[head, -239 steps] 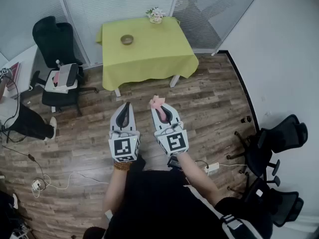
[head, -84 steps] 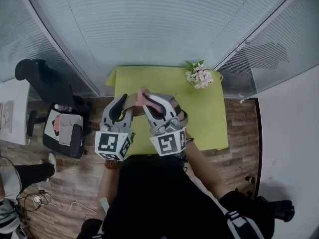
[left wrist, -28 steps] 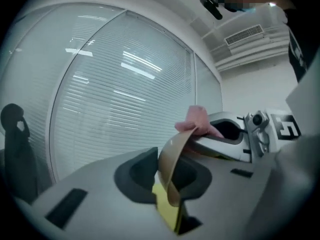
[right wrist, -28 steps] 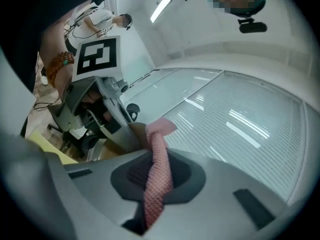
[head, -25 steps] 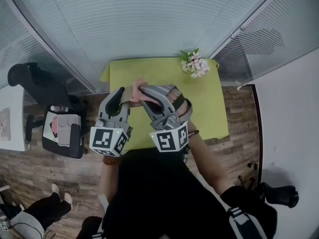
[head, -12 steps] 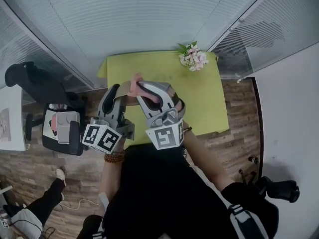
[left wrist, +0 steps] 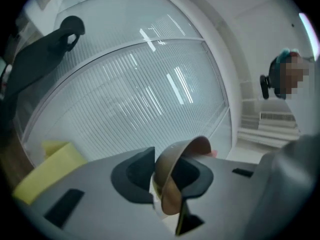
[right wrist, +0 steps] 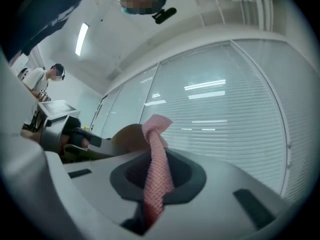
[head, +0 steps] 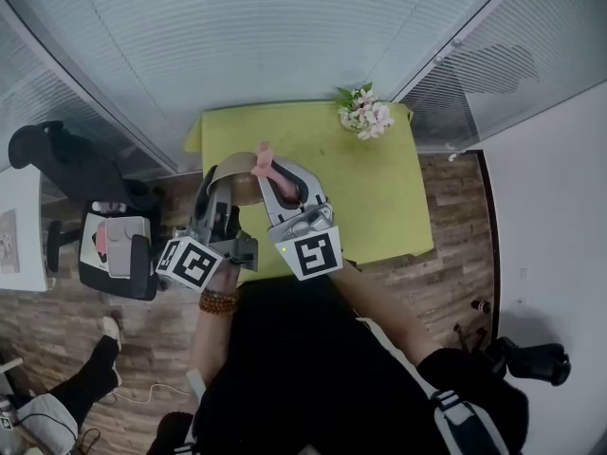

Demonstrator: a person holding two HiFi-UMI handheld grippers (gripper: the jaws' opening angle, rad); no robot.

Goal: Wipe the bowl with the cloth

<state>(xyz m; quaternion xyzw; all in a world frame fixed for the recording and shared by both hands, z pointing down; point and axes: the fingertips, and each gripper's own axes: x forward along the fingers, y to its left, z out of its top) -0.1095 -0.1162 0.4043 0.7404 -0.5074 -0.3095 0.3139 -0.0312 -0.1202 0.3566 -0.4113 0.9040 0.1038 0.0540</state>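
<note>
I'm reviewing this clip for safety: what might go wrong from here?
1. The left gripper holds the bowl only by its rim, in the air, off the table. Its jaws have just been opening slightly, so the bowl may slip and fall.
2. The cloth sticks out of the right gripper as a thin bunched strip, so the hard jaw tips may scrape the bowl.

Pink cloth, tan bowl, lime table

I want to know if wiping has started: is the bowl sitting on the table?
No, the bowl is clamped by its rim in the left tongs, up in front of the blinds.
</note>
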